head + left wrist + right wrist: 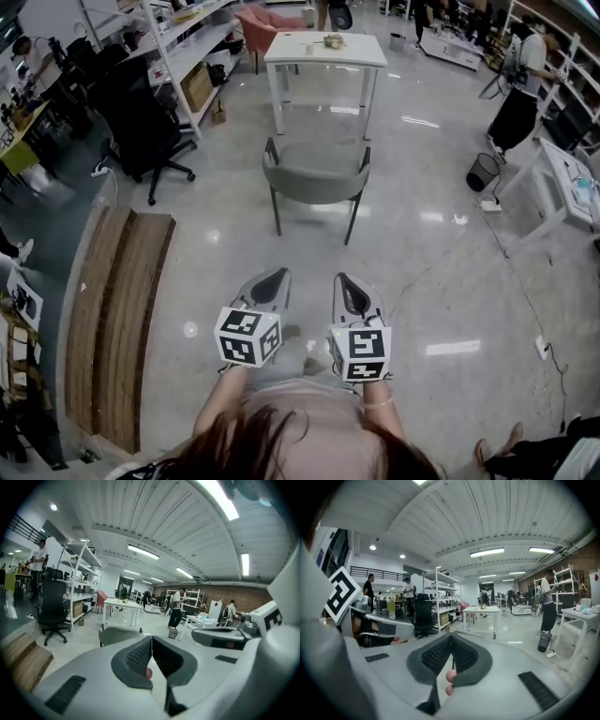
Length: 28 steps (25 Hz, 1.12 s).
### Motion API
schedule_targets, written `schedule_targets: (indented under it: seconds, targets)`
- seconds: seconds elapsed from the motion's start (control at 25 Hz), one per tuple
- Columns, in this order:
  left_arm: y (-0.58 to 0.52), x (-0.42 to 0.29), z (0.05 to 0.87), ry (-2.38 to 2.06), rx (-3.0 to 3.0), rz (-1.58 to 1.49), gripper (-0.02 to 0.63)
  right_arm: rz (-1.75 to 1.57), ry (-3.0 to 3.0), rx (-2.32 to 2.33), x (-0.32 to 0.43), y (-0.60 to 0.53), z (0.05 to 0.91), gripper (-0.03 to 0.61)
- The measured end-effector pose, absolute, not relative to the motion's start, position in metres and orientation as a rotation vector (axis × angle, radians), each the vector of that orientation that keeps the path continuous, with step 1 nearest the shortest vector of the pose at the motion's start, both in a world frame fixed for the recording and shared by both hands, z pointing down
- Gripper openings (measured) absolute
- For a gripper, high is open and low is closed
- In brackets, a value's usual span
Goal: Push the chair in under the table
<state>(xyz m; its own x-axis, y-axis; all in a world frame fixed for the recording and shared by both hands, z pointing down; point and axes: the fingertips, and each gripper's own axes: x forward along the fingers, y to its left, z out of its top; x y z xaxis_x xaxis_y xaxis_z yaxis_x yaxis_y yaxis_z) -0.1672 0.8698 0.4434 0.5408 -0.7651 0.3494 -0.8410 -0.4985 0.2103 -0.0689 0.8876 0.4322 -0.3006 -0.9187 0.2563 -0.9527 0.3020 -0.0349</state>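
Grey chair [316, 157] stands clear of the white table [324, 52], seat facing it, not yet under; left gripper [272, 280] and right gripper [348, 285], both clenched empty and farther from the table, should press the backrest [316, 187] evenly either side and drive straight toward the table.

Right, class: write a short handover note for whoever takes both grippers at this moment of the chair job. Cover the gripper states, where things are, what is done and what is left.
Left gripper: jaws shut, nothing between them, held low in front of the person.
Right gripper: jaws shut, empty, beside the left one.
Chair: stands on open floor ahead of the grippers, backrest towards the person, clear of both grippers.
Table: white, beyond the chair, with bare floor between them.
Done: nothing yet; the chair is not under the table.
Left: step up, set the grippers on the backrest and push the chair in.
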Motion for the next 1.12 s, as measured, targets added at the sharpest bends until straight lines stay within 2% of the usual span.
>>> schedule_targets:
  seconds: [0.44,1.12]
  targets:
    - [0.813,-0.161,0.449,-1.326,2.429,0.278,0.009,0.229,-2.364,1.709,-0.06,0.833,0.441,0.021]
    - [0.672,-0.177,0.453,-1.233,2.524,0.351,0.009,0.199,-2.318,1.685,-0.085,0.696,0.446,0.023]
